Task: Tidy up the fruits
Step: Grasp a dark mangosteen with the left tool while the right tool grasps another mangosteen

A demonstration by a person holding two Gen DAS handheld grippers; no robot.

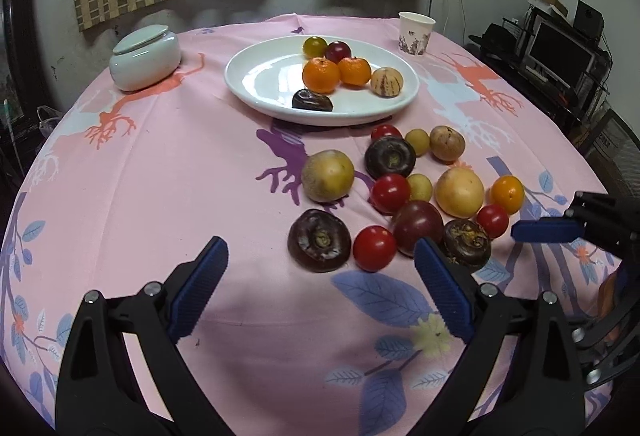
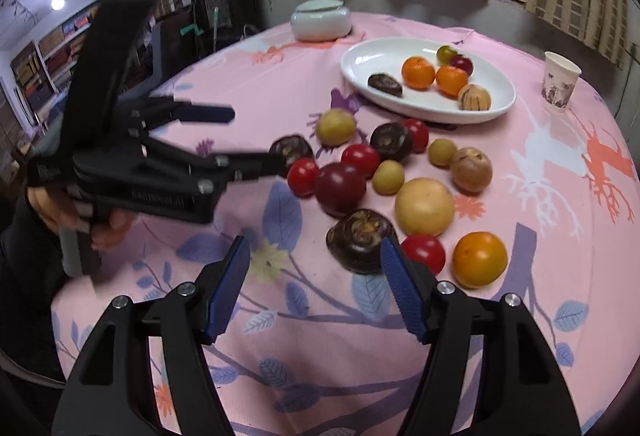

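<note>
Hovering our left gripper (image 1: 320, 284) empty, jaws spread, we see six fruits on the white plate (image 1: 256, 75) toward the table's far edge, over a dozen loose fruits (image 1: 400, 191) near the right edge. From the right wrist, our right gripper (image 2: 314, 286) gapes empty beside a dark fruit (image 2: 360, 238); most sorting remains.

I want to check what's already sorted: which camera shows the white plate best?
The left wrist view: the white plate sits near centre, facing the camera, with all six fruits on it clearly apart. The right wrist view shows the same plate smaller, off to the upper right and at a slant, though its fruits remain visible.
</note>
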